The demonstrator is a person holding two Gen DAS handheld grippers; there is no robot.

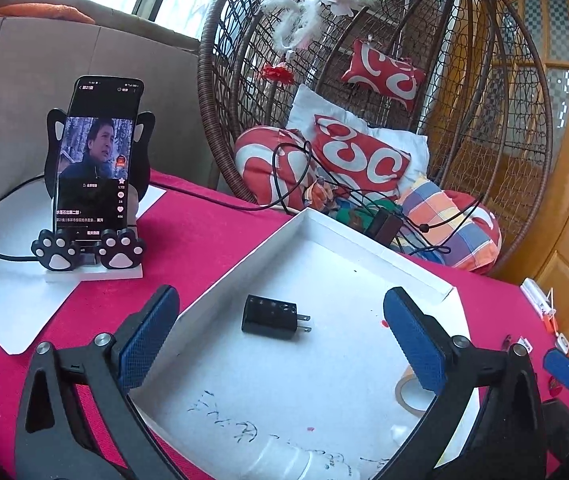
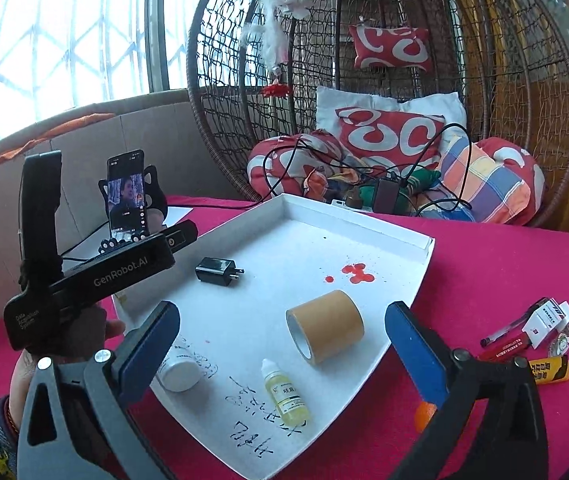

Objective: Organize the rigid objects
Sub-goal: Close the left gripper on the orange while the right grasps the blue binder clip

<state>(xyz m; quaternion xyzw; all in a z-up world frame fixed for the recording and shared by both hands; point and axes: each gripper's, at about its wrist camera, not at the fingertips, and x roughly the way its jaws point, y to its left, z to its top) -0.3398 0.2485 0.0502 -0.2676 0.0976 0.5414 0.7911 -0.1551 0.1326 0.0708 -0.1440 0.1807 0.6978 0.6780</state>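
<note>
A shallow white tray (image 1: 364, 240) (image 2: 356, 216) lies on the red tablecloth. In it are a black plug charger (image 1: 270, 318) (image 2: 216, 270), a brown tape roll (image 2: 326, 326) on its side, a yellow dropper bottle (image 2: 288, 396) and a white bottle (image 2: 180, 372), both lying down. My left gripper (image 1: 280, 294) is open over the tray's near-left part, and the charger lies ahead of its blue pads, untouched. My right gripper (image 2: 284, 308) is open over the tray's near edge, with the tape roll and dropper bottle ahead between its fingers, not gripped.
A phone on a cat-paw stand (image 1: 92, 168) (image 2: 128, 196) stands at the back left on white paper (image 1: 4, 292). Pens (image 2: 512, 330), a small white box (image 2: 548, 318) and a yellow lighter (image 2: 548, 370) lie right of the tray. A wicker hanging chair (image 2: 364, 80) with cushions and cables stands behind the table.
</note>
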